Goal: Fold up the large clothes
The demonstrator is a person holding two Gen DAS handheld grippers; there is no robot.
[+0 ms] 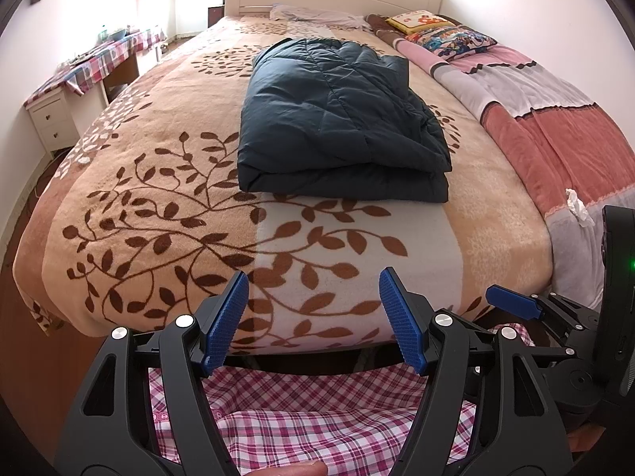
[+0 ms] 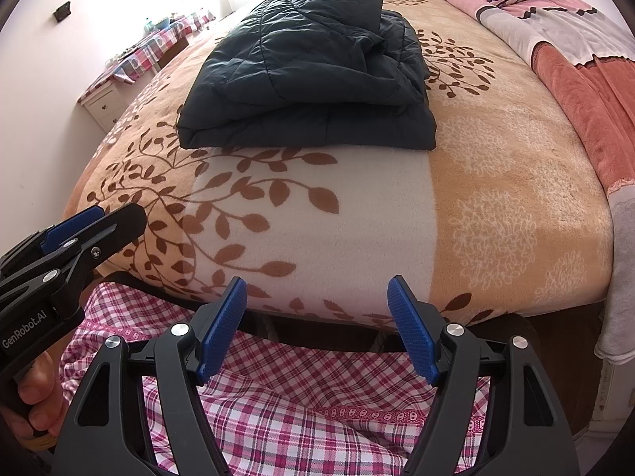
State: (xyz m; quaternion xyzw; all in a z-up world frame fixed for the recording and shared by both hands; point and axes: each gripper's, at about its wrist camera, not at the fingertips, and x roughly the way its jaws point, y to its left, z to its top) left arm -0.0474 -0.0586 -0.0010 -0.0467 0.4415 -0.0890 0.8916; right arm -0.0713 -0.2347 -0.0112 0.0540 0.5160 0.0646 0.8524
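A dark navy quilted jacket point(image 1: 337, 119) lies folded in a thick rectangle on the middle of the bed; it also shows in the right wrist view point(image 2: 309, 71). My left gripper point(image 1: 313, 289) is open and empty, held at the foot of the bed, well short of the jacket. My right gripper point(image 2: 317, 297) is open and empty, beside the left one at the bed's foot. The right gripper's blue pad point(image 1: 516, 301) shows at the right edge of the left wrist view, and the left gripper point(image 2: 79, 230) shows at the left of the right wrist view.
The bed carries a beige leaf-patterned blanket point(image 1: 198, 206). A pink and grey quilt point(image 1: 555, 119) and pillows point(image 1: 448, 35) lie along its right side. A white nightstand and a desk with checked cloth point(image 1: 79, 75) stand at left. Pink plaid fabric point(image 1: 309, 416) is below the grippers.
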